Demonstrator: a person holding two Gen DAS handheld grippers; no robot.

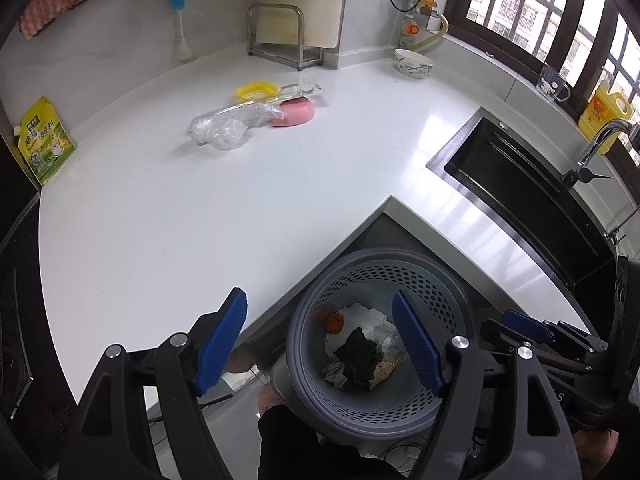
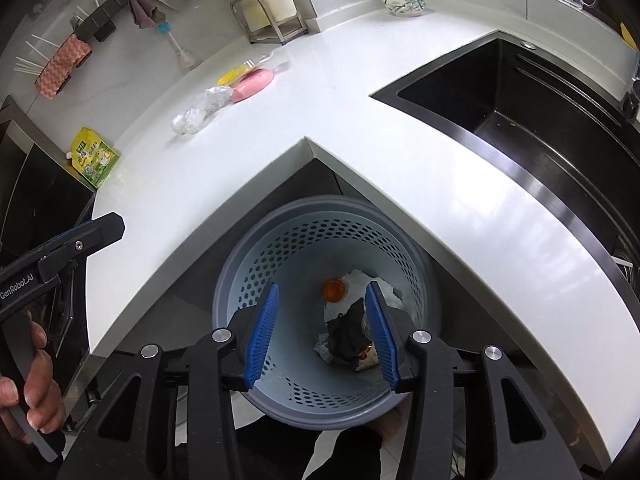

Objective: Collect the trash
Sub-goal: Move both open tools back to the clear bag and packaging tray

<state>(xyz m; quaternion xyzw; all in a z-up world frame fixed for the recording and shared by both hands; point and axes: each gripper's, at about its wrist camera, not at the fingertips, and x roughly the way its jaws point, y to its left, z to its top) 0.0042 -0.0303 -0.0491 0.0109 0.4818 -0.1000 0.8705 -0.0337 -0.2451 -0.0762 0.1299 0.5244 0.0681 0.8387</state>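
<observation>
Both grippers' fingers (image 1: 222, 340) (image 2: 380, 336) gape empty above the upright, upward-opening bin (image 2: 256, 248).

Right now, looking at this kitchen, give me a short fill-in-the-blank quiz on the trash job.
1. The perforated grey bin stands on the floor in the counter's inner ____.
2. The crumpled plastic bag lies on the white ____.
3. Both grippers, left gripper and right gripper, are open and hold ____.

Missing words: corner; counter; nothing
</observation>
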